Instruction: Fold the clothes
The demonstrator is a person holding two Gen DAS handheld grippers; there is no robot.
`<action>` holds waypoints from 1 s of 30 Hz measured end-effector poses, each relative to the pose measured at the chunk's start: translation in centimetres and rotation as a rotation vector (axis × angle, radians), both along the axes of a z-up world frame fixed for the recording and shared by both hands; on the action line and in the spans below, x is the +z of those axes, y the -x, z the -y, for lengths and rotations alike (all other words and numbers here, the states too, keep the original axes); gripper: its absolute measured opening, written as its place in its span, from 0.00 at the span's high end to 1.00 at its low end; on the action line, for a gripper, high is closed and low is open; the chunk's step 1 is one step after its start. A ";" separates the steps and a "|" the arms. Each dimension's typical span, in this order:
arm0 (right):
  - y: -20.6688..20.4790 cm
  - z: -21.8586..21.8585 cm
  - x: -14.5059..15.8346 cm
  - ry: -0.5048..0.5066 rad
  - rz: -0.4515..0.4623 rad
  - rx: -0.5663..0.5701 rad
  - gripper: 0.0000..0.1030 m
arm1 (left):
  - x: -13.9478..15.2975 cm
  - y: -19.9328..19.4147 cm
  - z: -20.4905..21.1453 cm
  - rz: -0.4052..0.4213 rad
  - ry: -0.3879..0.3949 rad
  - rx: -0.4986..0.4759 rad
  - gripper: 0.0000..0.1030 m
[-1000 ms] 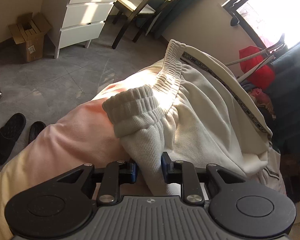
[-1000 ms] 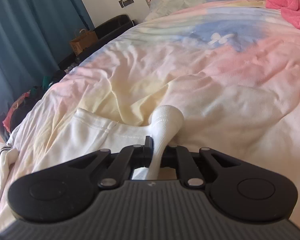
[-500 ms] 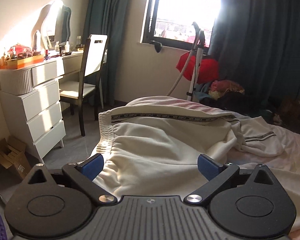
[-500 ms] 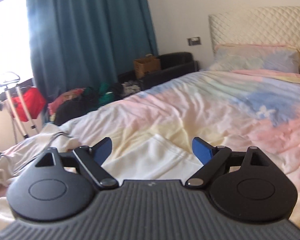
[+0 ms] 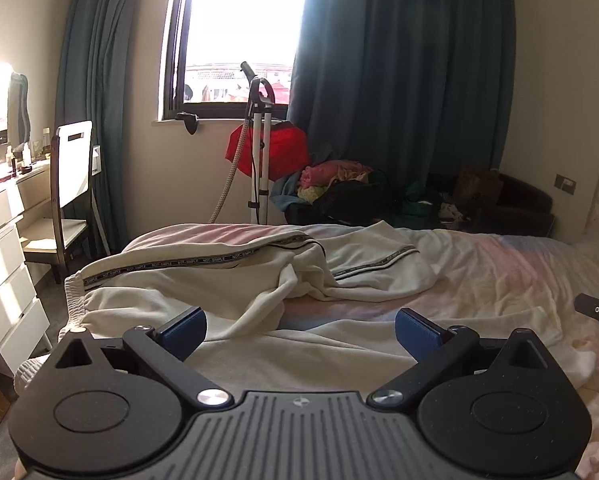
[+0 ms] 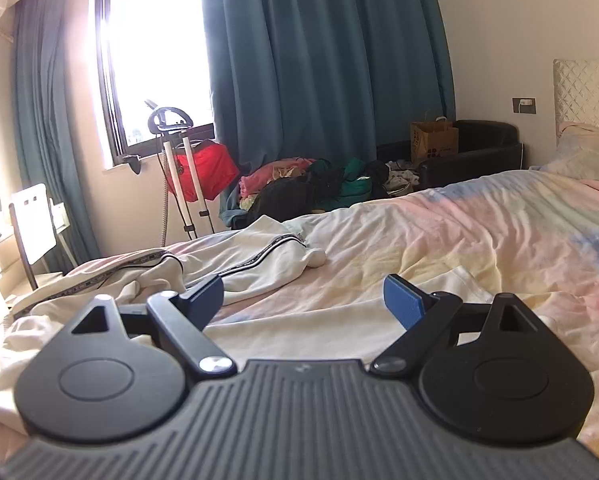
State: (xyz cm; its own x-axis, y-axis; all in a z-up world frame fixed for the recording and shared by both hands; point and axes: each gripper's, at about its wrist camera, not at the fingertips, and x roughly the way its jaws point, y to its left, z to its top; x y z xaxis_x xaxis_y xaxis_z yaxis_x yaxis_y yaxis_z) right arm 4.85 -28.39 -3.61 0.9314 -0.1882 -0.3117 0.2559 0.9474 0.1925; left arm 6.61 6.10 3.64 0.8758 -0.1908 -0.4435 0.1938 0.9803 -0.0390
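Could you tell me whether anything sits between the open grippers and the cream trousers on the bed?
Nothing visible does. The left gripper and right gripper both stand open just above the cream trousers with the black printed side stripe, which lie crumpled on the pastel tie-dye bedsheet.

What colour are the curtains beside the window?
Dark teal-blue curtains, plain with no pattern; best seen in the right wrist view.
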 end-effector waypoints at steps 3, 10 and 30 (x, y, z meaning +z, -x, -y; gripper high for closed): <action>0.7 -0.1 1.1 -0.012 0.008 -0.019 0.14 | 0.3 0.1 1.8 0.004 -0.002 -0.027 0.01; 0.4 0.7 0.4 -0.052 0.052 -0.050 0.14 | -1.5 -1.2 4.0 0.040 0.064 -0.068 0.00; -6.4 5.4 -9.8 -0.175 0.000 -0.357 0.14 | -18.1 -28.9 28.2 -0.005 -0.221 -0.356 0.00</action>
